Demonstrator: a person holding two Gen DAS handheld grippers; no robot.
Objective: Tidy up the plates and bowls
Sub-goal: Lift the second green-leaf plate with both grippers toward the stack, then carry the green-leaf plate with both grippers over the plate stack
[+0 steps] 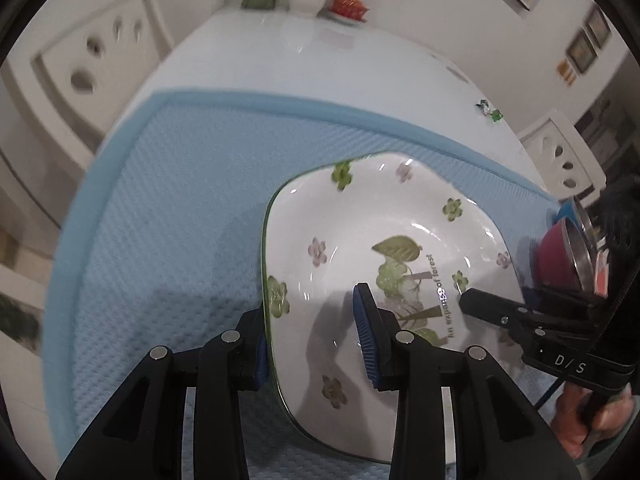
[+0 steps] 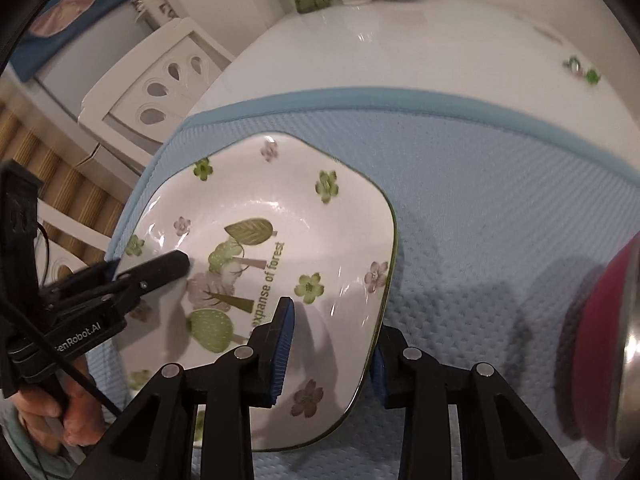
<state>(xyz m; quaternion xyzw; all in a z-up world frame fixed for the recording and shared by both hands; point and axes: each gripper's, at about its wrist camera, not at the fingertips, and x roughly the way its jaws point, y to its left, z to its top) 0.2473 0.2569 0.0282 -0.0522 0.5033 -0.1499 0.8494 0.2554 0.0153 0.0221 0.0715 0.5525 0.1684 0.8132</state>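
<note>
**Two grippers on one floral plate: keep it level**

The square-ish floral plate (image 1: 384, 264) sits over the blue textured mat (image 1: 168, 216) on the white counter (image 1: 280, 48), and a gripper straddles its rim on either side. The left gripper (image 1: 316, 344) has one blue pad inside the well and the other outside the left edge, narrowed down on that rim; the pads look to be pressing it, though the outer pad is half hidden. The right gripper (image 2: 332, 344) does the same on the opposite edge, one pad over the painted well and one under the right rim, and appears clamped on it too.

To the right, a red bowl with a steel rim (image 2: 604, 344) stands tilted at the mat's edge, close to the plate's path.

Judging from this, the step in hand is carrying or placing the plate with both hands. Doing it well likely means:

- moving both grippers together, so the glazed rim is not twisted or levered out of a pad;
- keeping the plate flat, since glaze is slippery and each hold is only on the rim;
- steering clear of the red bowl;
- letting go only once the base rests fully on the mat or on its stack.
</note>
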